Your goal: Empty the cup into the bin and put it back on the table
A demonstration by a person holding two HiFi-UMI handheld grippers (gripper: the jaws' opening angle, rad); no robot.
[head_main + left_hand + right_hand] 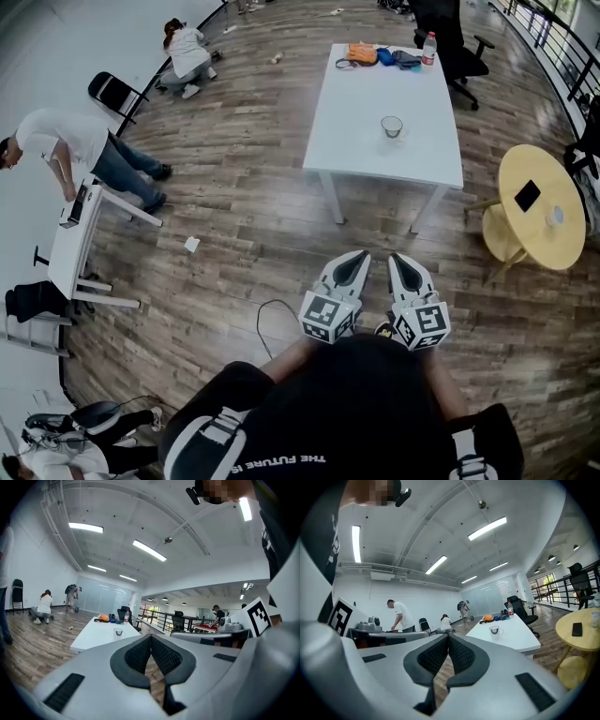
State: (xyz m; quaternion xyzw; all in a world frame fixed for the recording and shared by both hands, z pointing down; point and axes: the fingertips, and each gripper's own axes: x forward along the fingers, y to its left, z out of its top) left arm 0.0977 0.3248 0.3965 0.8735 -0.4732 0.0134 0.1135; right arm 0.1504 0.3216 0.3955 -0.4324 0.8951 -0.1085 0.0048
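Grippers both closed, pads together w/ nothing btwn them: left gripper (353,258) and right gripper (401,261) sit side by side, pointing abt level. Cup (392,126) stands upright on the white table (356,141), well ahead of both grippers and touching neither. Bottle (429,47) and orange bag (361,53) lie further off, at the table's far end.

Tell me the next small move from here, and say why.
Probably a step forward toward the white table. The cup stands on it near the front edge, with a stretch of bare floor between it and the person. The left tongs and the right tongs are held close to the body, both shut with nothing between them, so neither seems able to reach the cup yet.
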